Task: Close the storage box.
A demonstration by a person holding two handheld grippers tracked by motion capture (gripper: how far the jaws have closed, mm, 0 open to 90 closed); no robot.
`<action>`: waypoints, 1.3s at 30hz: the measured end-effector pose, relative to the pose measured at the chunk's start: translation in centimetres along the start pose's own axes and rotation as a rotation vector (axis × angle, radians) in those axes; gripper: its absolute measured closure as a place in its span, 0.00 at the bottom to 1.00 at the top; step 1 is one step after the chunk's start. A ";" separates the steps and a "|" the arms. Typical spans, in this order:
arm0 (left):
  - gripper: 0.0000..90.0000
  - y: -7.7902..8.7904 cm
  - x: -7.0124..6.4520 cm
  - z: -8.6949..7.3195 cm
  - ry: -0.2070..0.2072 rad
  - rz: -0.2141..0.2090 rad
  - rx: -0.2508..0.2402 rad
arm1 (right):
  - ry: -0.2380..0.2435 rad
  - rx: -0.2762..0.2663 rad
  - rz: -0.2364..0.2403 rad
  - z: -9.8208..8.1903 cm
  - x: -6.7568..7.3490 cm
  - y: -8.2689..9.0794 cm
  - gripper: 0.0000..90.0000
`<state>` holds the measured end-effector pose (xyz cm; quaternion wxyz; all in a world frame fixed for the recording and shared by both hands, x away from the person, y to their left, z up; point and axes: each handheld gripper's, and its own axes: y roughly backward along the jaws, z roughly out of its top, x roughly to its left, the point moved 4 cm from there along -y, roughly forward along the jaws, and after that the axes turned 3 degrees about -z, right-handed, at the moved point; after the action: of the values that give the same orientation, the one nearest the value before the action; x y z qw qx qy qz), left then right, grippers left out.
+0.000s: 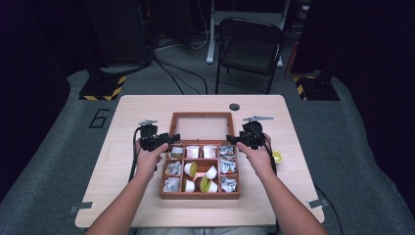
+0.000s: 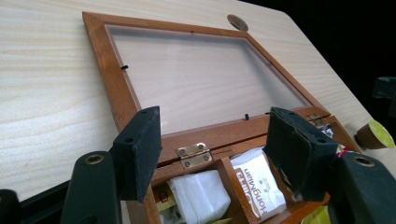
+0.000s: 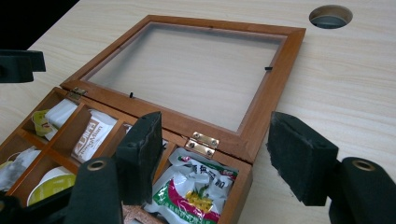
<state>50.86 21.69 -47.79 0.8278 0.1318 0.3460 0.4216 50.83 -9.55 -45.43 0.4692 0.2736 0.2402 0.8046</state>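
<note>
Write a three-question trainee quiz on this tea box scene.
1. True or false: the lid of the box lies fully open, flat on the table.
2. What lies on the table to the right of the box? A) a pod B) a spoon C) a mug
3. Does the left tool or the right tool hold anything?

Key: 1. True. 2. A. 3. No; both stand open with nothing between the pads, near the hinged back corners of the box.
</note>
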 end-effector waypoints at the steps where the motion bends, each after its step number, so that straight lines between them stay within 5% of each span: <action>1: 0.39 -0.1 0.1 0.0 0.001 0.003 0.005 | 0.002 0.008 -0.001 0.1 -0.2 -0.4 0.39; 13: 0.40 -1.1 0.5 1.3 0.017 0.021 0.008 | -0.014 -0.007 0.007 2.1 -0.1 -1.6 0.40; 21: 0.40 -2.4 1.6 1.5 0.071 0.015 0.031 | -0.043 0.022 -0.001 1.8 -0.7 -3.4 0.40; 39: 0.40 -3.8 3.3 1.2 0.086 0.052 0.048 | -0.123 0.085 0.013 0.7 -2.4 -6.0 0.38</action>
<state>55.31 22.09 -50.42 0.7975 0.1421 0.3877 0.4399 56.04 -8.89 -49.30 0.4660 0.3435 0.2430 0.7783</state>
